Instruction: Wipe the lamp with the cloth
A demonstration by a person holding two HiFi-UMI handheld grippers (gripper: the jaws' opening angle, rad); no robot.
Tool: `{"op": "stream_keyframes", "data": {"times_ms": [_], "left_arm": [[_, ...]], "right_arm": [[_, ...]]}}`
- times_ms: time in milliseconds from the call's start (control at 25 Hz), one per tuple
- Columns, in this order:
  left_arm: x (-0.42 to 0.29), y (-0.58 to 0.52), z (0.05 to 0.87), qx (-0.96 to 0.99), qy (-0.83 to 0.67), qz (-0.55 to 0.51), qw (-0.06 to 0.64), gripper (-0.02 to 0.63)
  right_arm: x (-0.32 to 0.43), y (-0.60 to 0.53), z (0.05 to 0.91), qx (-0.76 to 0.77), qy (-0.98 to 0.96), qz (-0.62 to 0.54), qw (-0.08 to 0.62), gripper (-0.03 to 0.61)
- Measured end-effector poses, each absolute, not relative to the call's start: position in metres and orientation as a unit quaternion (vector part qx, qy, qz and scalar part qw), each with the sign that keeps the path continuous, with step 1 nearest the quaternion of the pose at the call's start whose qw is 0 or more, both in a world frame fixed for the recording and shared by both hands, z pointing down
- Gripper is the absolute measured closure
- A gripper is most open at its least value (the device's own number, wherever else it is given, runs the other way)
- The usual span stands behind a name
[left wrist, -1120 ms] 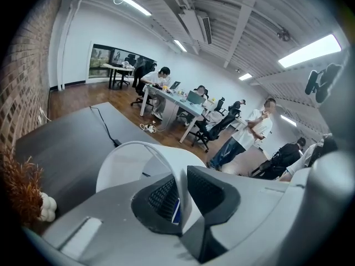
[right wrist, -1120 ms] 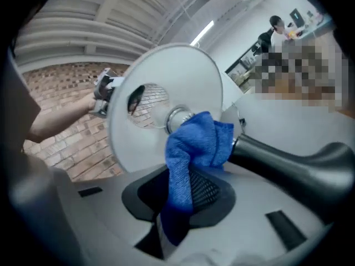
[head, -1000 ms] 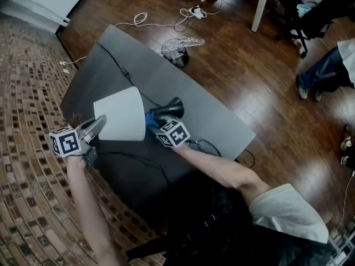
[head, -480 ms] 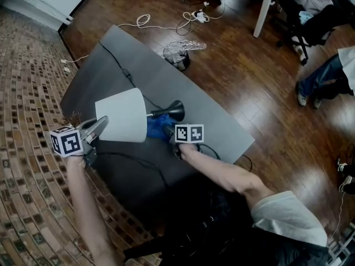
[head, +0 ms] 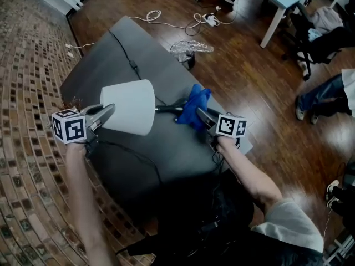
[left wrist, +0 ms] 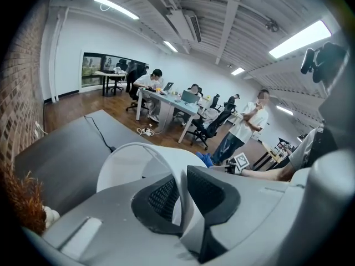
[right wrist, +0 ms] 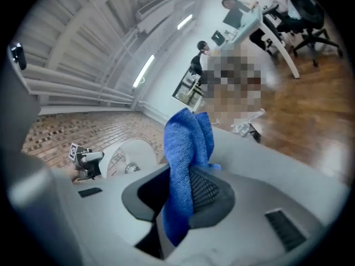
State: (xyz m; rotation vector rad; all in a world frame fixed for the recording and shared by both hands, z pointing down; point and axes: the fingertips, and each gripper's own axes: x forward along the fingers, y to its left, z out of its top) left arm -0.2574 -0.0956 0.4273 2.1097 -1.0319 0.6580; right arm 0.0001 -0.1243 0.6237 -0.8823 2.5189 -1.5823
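**A:** Where is the lamp [head: 136,96] seen?

**B:** It is laid on its side on the grey counter [head: 100,65]. Its white shade [head: 125,115] is turned to 9 o'clock. Its dark stem [head: 166,108] is stretched out to 3 o'clock.

**A:** What is held by the left tongs [head: 110,111]?

**B:** The thin rim of the shade is pinched between them. They are closed to a narrow gap, and only the rim is caught in it.

**A:** And by the right tongs [head: 199,114]?

**B:** The blue cloth [head: 194,101] is gripped tight by them. It is bunched up and stuck out past their tips.

**A:** Where is the cloth held?

**B:** It is held at 3 o'clock of the shade, over the far end of the stem. The foot of the lamp is hidden by it. Whether the stem is touched cannot be told.

**A:** What else is seen?

**B:** A black cord [head: 130,65] is laid across the counter toward 11 o'clock. A bin [head: 188,54] with a shiny bag is stood on the wood floor [head: 244,65], at 12 o'clock of the cloth.
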Motion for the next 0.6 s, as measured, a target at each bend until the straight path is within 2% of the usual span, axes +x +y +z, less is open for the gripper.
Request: {"op": "stream_keyframes", "data": {"times_ms": [160, 240, 320, 440, 600], "left_arm": [[-0.247, -0.085, 0.427, 0.82, -0.379, 0.27, 0.333, 0.565], [-0.243, -0.088, 0.424, 0.824, -0.374, 0.278, 0.322, 0.565], [-0.238, -0.092, 0.422, 0.826, -0.372, 0.284, 0.313, 0.565], [-0.231, -0.099, 0.417, 0.83, -0.37, 0.286, 0.303, 0.565], [-0.232, -0.096, 0.418, 0.831, -0.37, 0.286, 0.302, 0.564]], "right_arm": [[-0.054, -0.148, 0.57, -0.168, 0.861, -0.478, 0.047, 0.5], [-0.077, -0.156, 0.571, -0.138, 0.872, -0.468, 0.031, 0.5], [-0.081, -0.158, 0.598, -0.142, 0.876, -0.461, -0.027, 0.5], [-0.042, -0.16, 0.65, -0.198, 0.867, -0.438, -0.133, 0.5], [0.023, -0.157, 0.685, -0.286, 0.843, -0.412, -0.192, 0.5]]}}
